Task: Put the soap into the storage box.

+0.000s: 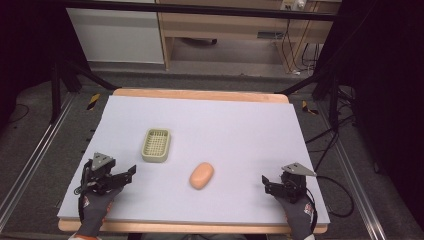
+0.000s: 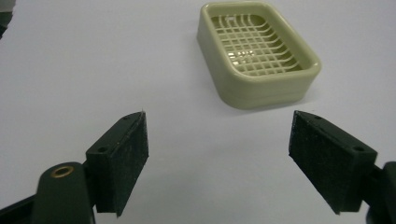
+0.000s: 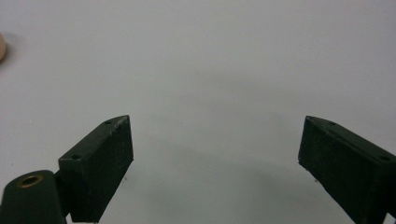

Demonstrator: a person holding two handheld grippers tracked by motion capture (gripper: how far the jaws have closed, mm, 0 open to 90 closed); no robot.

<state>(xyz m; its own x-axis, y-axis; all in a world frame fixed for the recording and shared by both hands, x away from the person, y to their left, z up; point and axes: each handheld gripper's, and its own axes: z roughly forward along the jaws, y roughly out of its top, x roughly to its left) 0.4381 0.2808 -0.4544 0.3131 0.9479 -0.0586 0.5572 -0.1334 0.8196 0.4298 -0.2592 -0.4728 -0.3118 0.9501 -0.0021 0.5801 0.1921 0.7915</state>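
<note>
1. We see the smooth peach-orange oval bar of soap lying bare on the pale lilac table mat, between our two grippers and just right of the pale green plastic soap dish with a grid floor.
2. Our left gripper is released, its jaws spread wide and empty, pointing at the dish.
3. Our right gripper is likewise spread and empty over bare mat.
4. We judge the soap light, firm and slippery with rounded flanks; we would pinch it across its short width at the middle, gently.
</note>
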